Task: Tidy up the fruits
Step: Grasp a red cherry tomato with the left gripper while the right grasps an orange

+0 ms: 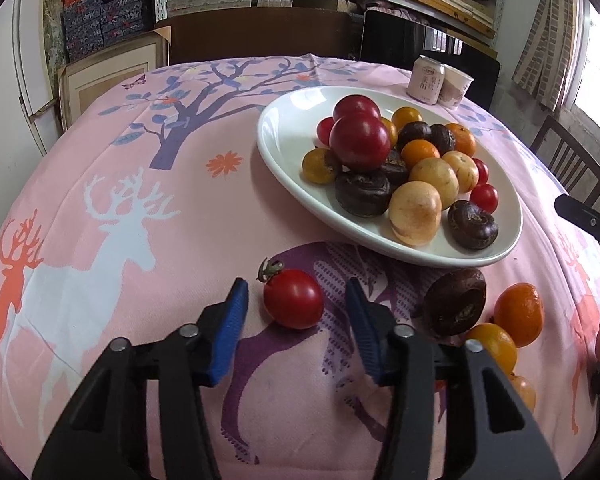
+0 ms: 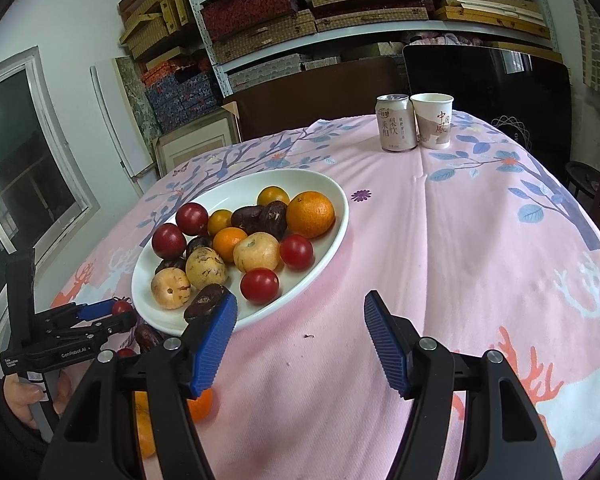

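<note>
Left gripper [image 1: 296, 296] wide, straddling cherry tomato [image 1: 293, 298] just off plate [image 1: 284, 128] near rim | right gripper [image 2: 300, 320] wide, nothing held, bare tablecloth [image 2: 440, 240] ahead | fruit piled on plate.

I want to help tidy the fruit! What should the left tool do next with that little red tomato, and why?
Probably close on the tomato. The left tool is open, its blue pads on either side of the tomato, which sits on the cloth outside the plate where most fruit is piled. Once gripped, it could be lifted across.
</note>
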`<state>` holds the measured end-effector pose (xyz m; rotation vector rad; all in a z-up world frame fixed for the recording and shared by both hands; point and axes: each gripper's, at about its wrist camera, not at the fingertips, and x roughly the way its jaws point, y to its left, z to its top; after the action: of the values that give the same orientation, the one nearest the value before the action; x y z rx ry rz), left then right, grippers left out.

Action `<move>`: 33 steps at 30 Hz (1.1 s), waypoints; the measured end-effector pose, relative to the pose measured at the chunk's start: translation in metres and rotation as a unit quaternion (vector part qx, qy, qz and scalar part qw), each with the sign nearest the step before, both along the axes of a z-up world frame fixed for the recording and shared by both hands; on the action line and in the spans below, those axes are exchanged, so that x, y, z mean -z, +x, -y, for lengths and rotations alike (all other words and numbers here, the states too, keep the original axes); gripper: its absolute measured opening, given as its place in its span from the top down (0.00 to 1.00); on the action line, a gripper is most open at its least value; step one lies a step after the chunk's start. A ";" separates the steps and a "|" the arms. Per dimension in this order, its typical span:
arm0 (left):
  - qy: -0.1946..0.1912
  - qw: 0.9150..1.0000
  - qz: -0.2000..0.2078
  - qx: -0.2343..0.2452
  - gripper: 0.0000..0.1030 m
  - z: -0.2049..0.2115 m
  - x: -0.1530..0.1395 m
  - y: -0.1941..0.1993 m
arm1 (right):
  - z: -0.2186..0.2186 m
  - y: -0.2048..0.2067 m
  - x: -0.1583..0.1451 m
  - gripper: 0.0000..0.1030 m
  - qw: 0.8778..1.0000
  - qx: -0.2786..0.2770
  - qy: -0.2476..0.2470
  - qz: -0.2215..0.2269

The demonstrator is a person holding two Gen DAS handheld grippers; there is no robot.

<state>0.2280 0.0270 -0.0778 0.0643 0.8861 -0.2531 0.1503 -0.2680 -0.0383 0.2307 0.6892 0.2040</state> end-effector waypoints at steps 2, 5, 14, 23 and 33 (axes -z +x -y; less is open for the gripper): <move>0.005 1.000 -0.005 0.000 0.59 0.001 0.002 0.001 | 0.000 0.000 0.000 0.35 1.000 -0.001 0.000 0.000; 0.016 1.000 -0.002 0.003 0.65 0.004 0.002 0.000 | 0.000 0.000 0.000 0.35 1.000 -0.003 0.000 0.001; 0.017 1.000 0.025 0.010 0.72 0.005 -0.006 -0.009 | -0.020 0.000 0.004 0.35 0.996 -0.090 0.006 -0.027; 0.015 0.999 0.041 0.013 0.72 0.005 -0.012 -0.015 | -0.070 -0.020 0.011 0.43 0.975 -0.210 -0.049 -0.041; 0.016 0.999 0.036 0.014 0.72 0.005 -0.010 -0.014 | -0.086 -0.013 0.028 0.54 0.968 -0.231 -0.058 -0.080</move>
<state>0.2142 0.0223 -0.0677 0.1147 0.8181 -0.2612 0.1371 -0.1821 -0.0666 -0.0301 0.9082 0.5933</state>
